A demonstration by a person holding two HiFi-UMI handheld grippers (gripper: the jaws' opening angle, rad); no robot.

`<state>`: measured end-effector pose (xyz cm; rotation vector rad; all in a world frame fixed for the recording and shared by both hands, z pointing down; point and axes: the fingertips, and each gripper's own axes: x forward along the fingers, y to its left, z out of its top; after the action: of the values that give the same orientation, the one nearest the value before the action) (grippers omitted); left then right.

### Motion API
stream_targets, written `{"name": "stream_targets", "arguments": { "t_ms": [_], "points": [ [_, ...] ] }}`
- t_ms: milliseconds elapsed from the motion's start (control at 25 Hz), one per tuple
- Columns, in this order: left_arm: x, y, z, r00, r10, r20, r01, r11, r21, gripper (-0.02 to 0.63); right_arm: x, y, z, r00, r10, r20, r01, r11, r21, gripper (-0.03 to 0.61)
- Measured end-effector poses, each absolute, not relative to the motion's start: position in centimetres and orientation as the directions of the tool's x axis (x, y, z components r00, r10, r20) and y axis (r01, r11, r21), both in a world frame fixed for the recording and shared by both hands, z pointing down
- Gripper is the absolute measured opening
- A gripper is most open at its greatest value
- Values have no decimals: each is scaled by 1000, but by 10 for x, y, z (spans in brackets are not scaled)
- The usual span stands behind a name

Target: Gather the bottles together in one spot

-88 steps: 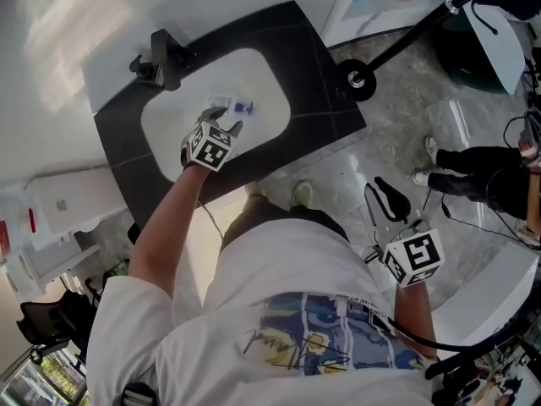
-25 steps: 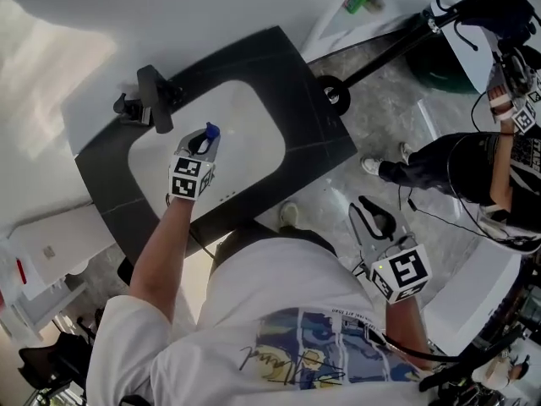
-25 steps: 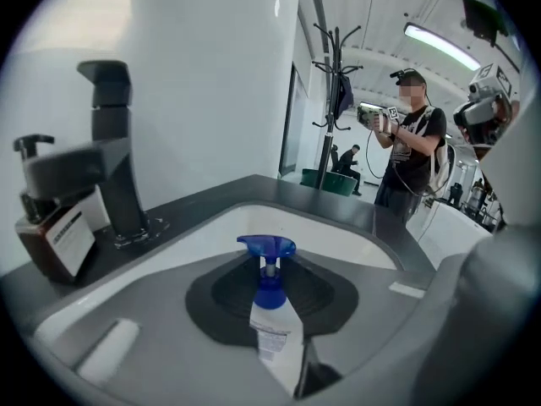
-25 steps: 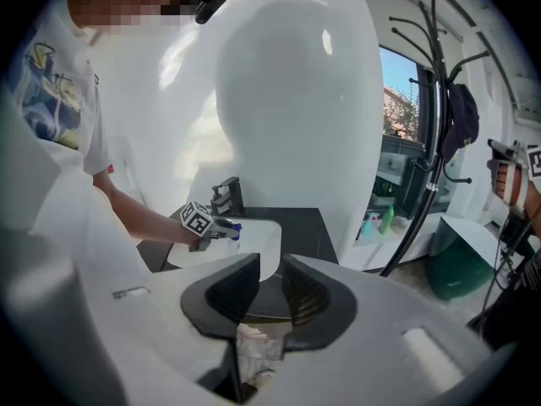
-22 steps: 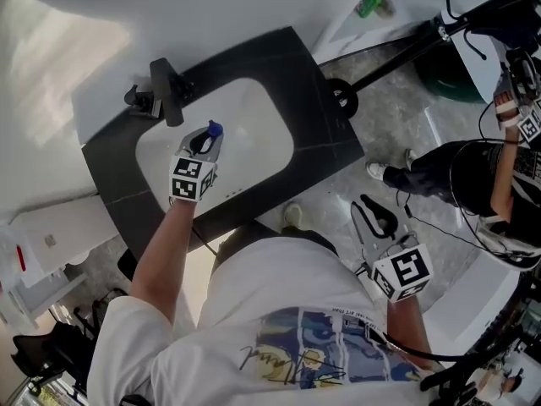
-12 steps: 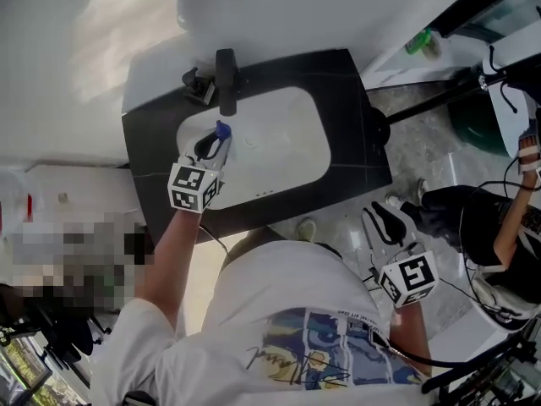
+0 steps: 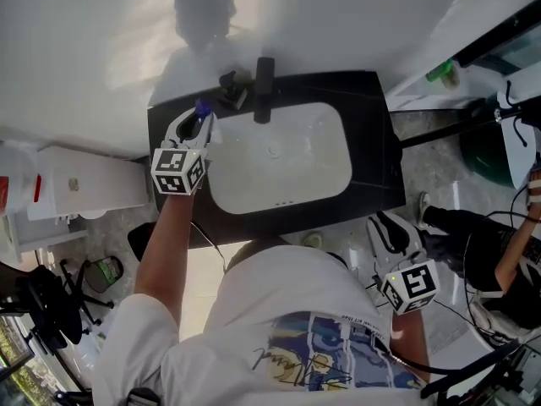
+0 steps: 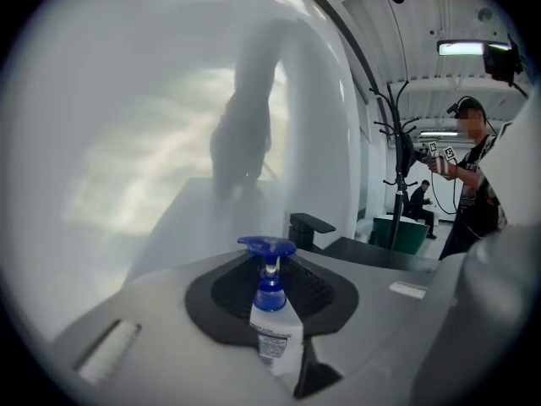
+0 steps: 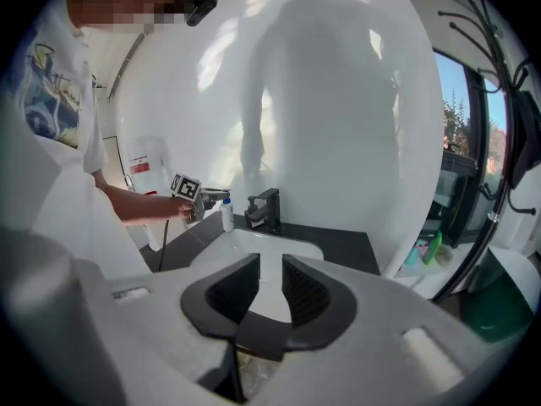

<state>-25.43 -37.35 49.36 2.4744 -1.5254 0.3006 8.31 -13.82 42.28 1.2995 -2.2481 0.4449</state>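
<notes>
Left gripper [image 7: 193, 125] clamped on bottle [image 8: 272, 328], over counter [image 7: 372, 125] left of tap [image 7: 264, 79]. Right gripper [image 9: 262, 265] gaping, empty. Land base flat beside tap, upright, then release.

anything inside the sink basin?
Only the drain shows in the basin, no bottle. The faucet spout covers a strip at its back edge. The left gripper holds the spray bottle over the counter.

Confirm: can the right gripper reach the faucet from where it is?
Probably not without a step in. The right gripper is held low, short of the counter's near edge, jaws apart and empty; the faucet stands at its far edge. Nothing blocks the way.
</notes>
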Motion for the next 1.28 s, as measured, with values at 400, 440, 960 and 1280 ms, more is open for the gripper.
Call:
{"name": "stream_targets", "arguments": {
  "t_ms": [400,440,960,1280],
  "points": [
    [-292,-435,495,375,-902,216,-927,-363,90,72,78,-128,420,-350,-720,599,-898,441,6,83],
    [-293,-439,497,375,-903,211,-927,-363,92,72,78,-127,419,-342,-722,602,-900,435,10,83],
    [-298,-455,519,360,-915,184,-933,-349,88,72,85,-110,419,-274,-727,630,-929,371,24,83],
    [-294,-447,523,359,-917,173,-933,-345,106,87,94,-107,419,-276,-729,626,-930,368,18,83]
  ]
}}
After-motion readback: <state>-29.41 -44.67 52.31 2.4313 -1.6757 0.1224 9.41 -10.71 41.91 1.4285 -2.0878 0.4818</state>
